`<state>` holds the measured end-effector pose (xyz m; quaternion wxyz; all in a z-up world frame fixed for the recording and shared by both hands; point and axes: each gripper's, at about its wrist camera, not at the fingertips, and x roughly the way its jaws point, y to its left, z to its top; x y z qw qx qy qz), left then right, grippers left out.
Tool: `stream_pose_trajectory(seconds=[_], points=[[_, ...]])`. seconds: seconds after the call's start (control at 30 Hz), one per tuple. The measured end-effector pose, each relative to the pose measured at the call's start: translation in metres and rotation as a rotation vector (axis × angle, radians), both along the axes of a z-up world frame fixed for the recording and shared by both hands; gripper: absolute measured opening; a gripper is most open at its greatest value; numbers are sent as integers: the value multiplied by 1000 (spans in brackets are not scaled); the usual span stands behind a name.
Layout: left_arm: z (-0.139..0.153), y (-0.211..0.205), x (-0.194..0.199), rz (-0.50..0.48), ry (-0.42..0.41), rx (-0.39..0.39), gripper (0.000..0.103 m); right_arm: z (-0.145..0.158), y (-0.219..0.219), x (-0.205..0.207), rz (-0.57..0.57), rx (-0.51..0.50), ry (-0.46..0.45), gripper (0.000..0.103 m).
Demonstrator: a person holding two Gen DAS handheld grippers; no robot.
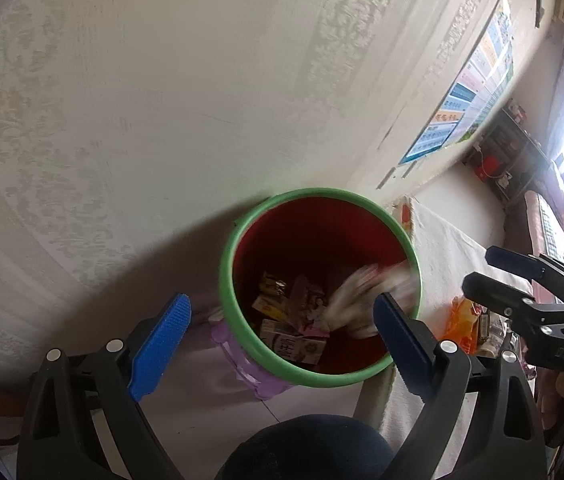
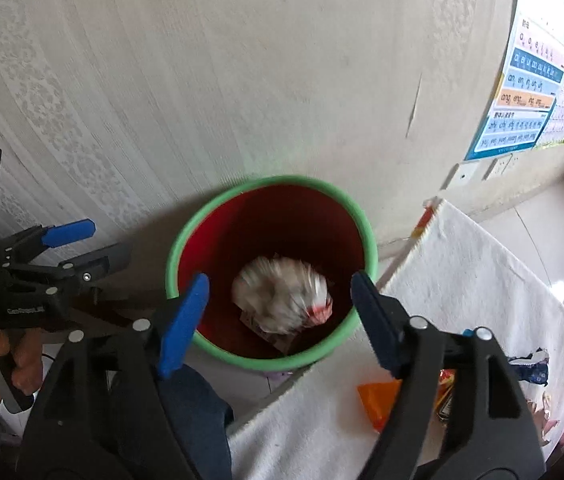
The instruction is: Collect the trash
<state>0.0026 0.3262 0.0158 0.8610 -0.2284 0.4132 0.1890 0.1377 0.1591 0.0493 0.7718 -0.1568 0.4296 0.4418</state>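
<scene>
Jaws of the left gripper [image 1: 282, 332] stand wide apart and hold nothing in the left wrist view, hanging above one round bin with a green rim and red inside [image 1: 241, 320], which sits on the floor against the pale patterned wall [image 1: 141, 100]. A blurred white crumpled wrapper [image 1: 356, 300] is inside the bin, over several flattened cartons [image 1: 294, 344]; I count at least three, the pile being too jumbled for more. It looks light, soft and crushable, so a pinch across any bulge should do. Just beside the bin, one orange packet [image 1: 462, 320] lies on the white cloth [image 1: 450, 256].

From the right wrist view, the right gripper [image 2: 279, 320] also gapes wide with nothing between its blue pads [image 2: 181, 320], and the white wrapper [image 2: 282, 300] is blurred within the bin [image 2: 185, 240]. On the cloth [image 2: 482, 272] lie the orange packet [image 2: 378, 400] and one dark blue crumpled wrapper [image 2: 530, 368], both likely thin, slick film, best pinched at a raised edge. Further scraps at the right edge are too unclear to count.
</scene>
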Motion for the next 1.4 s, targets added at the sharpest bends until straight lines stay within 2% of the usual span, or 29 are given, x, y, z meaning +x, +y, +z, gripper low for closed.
stream_pose_trajectory(seconds=[0.17,0.37,0.5,0.77,1.07,1.27,1.4], points=[[2,-6,4,-11,0,3,89,4,-11,-5,-18,12,-8,74],[12,-34,18,-67,-14,17,89,16,-51,-5,-74,26,-19,76],[20,-58,31,-111,-29,18,89,25,-93,-4,-146,42,-26,78],[34,-139,63,-274,-55,26,89,33,-202,5,-329,43,-52,81],[29,-220,101,-409,-44,25,89,10,-325,19,-547,5,-42,81],[13,-249,121,-456,10,34,89,-13,-377,29,-640,-2,-1,81],[-2,-257,131,-470,51,39,89,-26,-396,34,-682,3,29,81]])
